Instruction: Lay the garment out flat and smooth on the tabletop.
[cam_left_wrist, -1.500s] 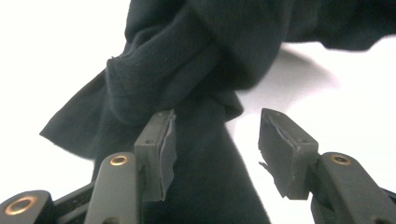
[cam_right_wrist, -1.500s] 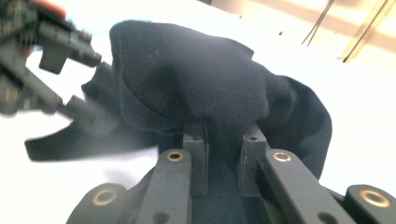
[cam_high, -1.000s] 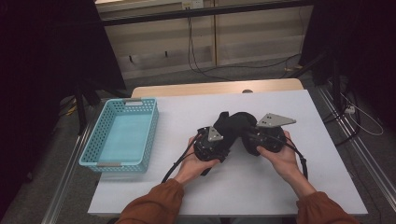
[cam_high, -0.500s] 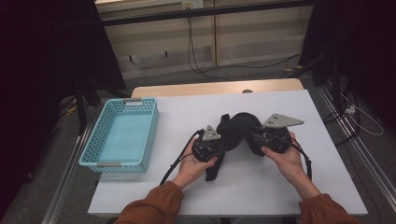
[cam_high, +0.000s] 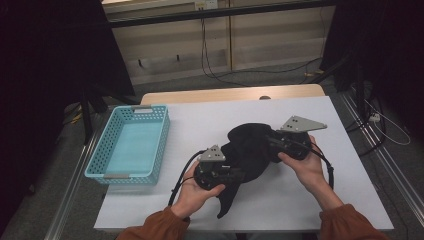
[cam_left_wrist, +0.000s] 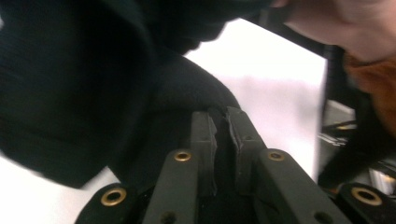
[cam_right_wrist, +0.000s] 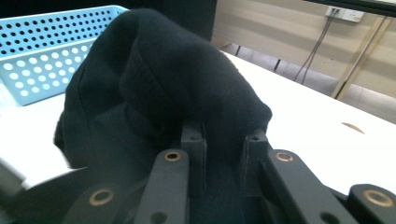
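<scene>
Black knit garment gripped at both ends, mid-table.

Nearest us, we noted the left gripper (cam_high: 235, 176) with jaws pressed together on a fold of the black knit garment (cam_high: 248, 150). Farther off, the right gripper (cam_high: 270, 142) pinched thicker cloth, jaws slightly apart. The garment's long axis ran between them, near-left to far-right, left hand (cam_high: 192, 192) nearer. The blue basket (cam_high: 111, 146) stood well apart, leftward.

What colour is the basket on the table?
Light blue, with small holes in its walls; the basket shows best in the high view.
</scene>
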